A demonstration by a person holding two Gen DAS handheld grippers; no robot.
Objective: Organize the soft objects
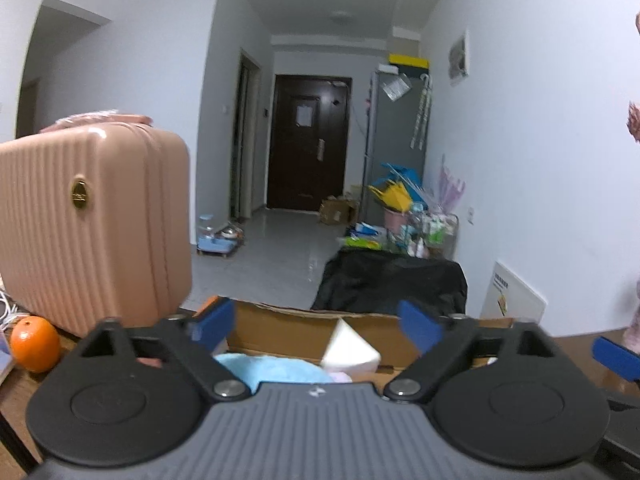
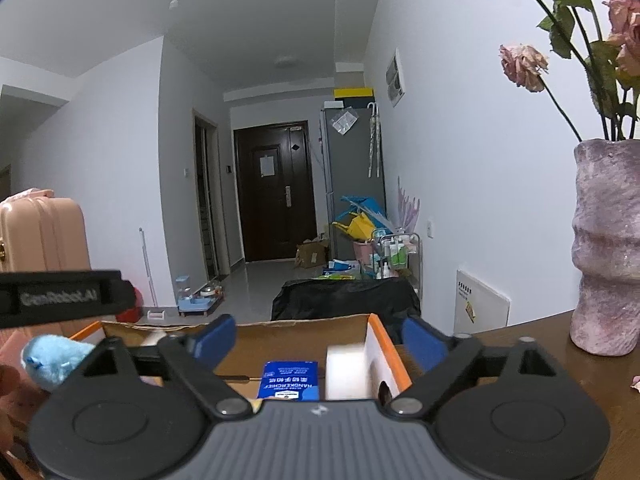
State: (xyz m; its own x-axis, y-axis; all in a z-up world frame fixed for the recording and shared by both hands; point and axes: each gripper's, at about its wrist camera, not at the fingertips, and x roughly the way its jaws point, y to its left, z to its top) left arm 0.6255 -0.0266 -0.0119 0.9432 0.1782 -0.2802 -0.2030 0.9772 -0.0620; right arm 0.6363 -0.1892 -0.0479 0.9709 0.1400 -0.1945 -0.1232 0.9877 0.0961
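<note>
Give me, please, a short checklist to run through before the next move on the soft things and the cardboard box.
1. Left gripper open, nothing between its fingers: ok.
2. Right gripper open and empty: ok.
3. Blue plush lying in the cardboard box: ok.
4. White foam block inside the box: ok.
5. Blue tissue pack inside the box: ok.
6. Other soft things left outside the box: cannot tell.

Orange (image 1: 35, 344) beside pink suitcase (image 1: 92, 224); vase (image 2: 606, 248).
</note>
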